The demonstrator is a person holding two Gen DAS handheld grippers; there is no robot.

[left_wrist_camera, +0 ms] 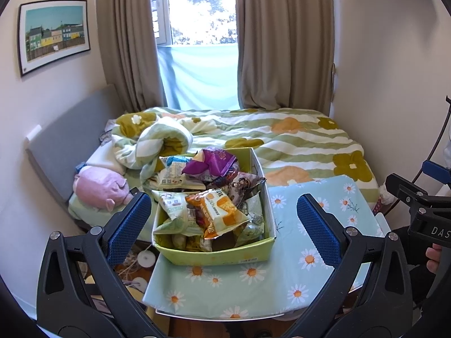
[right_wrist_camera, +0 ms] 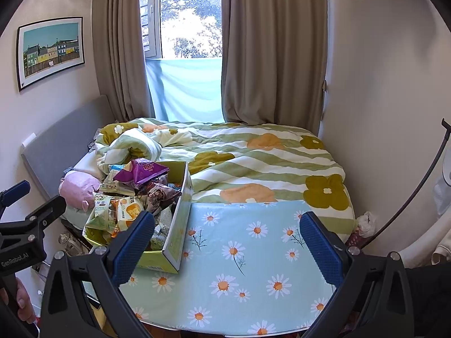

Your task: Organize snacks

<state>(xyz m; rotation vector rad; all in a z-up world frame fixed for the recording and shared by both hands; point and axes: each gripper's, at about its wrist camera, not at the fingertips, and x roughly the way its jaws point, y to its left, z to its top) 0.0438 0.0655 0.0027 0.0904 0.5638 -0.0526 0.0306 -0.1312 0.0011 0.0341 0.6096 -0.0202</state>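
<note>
Both claws spread wide, holding nothing: left claw (left_wrist_camera: 224,222), right claw (right_wrist_camera: 227,239). Snack box (left_wrist_camera: 253,253) sits overfilled at the surface (right_wrist_camera: 253,267) left edge. Risk: a sloppy grab dislodges the purple packet (left_wrist_camera: 210,162) or nudges the box off.

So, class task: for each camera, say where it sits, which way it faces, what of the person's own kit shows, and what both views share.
Left wrist: on the left gripper, facing the snack box and bed; its open blue fingers and the right gripper show.
Right wrist: on the right gripper, over the daisy tablecloth, box to its left; open fingers show.
Shared: box, bed, window.
</note>
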